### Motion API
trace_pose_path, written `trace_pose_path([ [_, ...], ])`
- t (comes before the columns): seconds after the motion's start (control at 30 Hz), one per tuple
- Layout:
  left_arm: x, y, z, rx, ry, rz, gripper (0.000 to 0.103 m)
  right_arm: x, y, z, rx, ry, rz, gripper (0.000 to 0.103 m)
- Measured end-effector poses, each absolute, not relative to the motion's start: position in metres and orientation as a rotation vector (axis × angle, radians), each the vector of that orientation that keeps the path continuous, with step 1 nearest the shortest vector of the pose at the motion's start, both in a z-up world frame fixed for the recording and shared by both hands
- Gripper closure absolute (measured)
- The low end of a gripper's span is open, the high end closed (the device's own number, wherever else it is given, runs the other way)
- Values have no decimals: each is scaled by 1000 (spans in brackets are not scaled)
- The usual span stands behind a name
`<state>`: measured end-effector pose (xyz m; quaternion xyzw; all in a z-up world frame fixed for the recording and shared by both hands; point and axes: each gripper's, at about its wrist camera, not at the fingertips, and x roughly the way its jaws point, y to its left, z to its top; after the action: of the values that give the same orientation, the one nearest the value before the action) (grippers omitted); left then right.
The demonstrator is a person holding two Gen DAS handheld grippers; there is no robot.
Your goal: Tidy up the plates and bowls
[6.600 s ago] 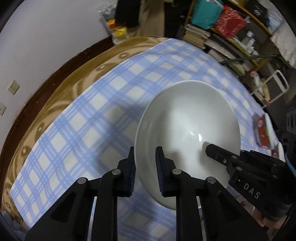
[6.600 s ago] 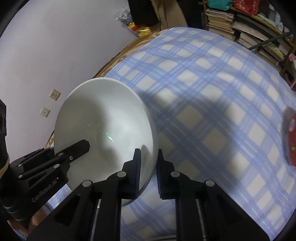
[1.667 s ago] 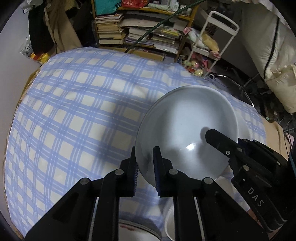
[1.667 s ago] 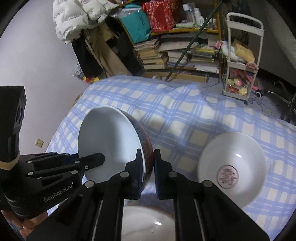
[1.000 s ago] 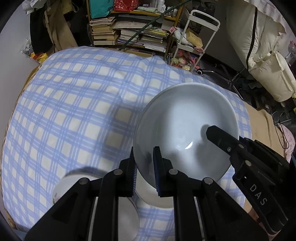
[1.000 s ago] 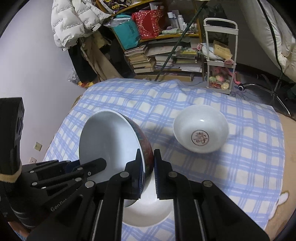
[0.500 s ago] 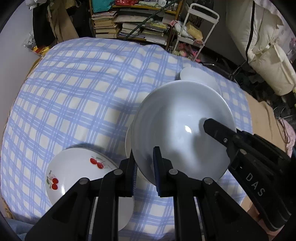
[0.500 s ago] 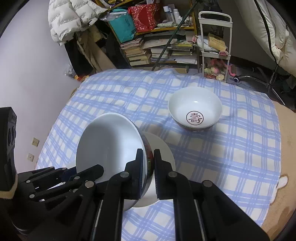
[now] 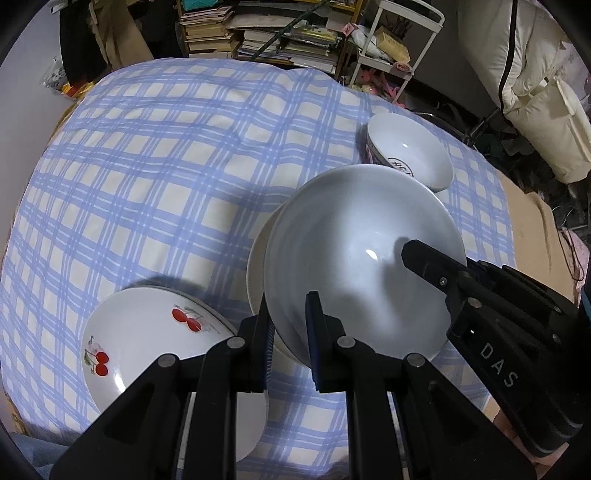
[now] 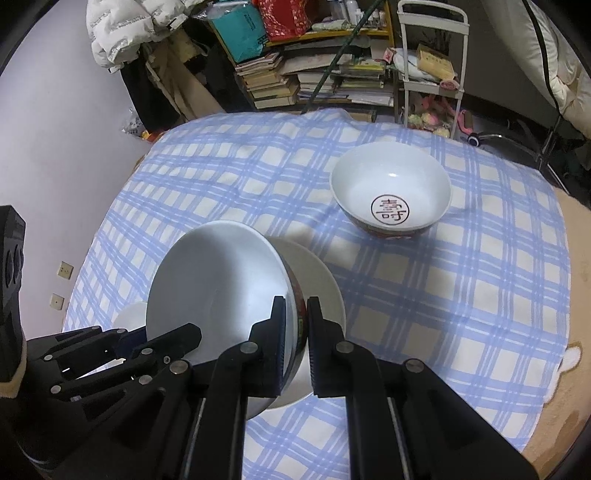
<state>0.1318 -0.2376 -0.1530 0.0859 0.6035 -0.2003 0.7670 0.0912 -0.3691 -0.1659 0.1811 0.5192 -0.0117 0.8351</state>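
Observation:
Both grippers hold one large white bowl [image 9: 354,258] with a red outside [image 10: 218,291] by opposite rims, above a plain white plate [image 9: 256,266] that also shows in the right wrist view [image 10: 317,280]. My left gripper [image 9: 288,332] is shut on the bowl's near rim; my right gripper [image 10: 295,325] is shut on the other rim. A plate with red cherries [image 9: 147,332] lies at the left. A second white bowl with a red character inside [image 10: 391,188] stands further back on the cloth [image 9: 410,151].
The table carries a blue checked cloth [image 9: 147,166]. Behind it are bookshelves with stacked books [image 10: 295,74], a white wire trolley [image 10: 432,55] and hanging jackets [image 10: 122,29]. The table's brown edge [image 9: 532,229] shows at the right.
The held bowl has moved down toward the plain white plate. The cherry plate and the second bowl have come further into view.

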Motion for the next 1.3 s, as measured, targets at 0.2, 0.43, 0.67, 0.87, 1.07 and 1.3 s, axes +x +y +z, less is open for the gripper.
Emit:
trace_pose_path([
  [0.2,136,-236,-161,187,1335,-418,88,97,-365,-177,362,1142,-19,91],
  [0.43,139,-235,-166,185,1351,-411,88,100,-362,-182,330,1160,-8,91],
  [0.67,140,-235,-172,161,1365,-390,88,102,-360,-196,319,1210,-28,91],
  [0.87,139,-232,-173,143,1369,-383,88,104,-359,-197,300,1203,-37,91],
  [1.07,138,-231,-170,148,1362,-384,88,106,-359,-194,288,1185,-36,91],
  [1.3,136,-226,-164,124,1352,-403,88,108,-358,-195,261,1181,-30,90],
])
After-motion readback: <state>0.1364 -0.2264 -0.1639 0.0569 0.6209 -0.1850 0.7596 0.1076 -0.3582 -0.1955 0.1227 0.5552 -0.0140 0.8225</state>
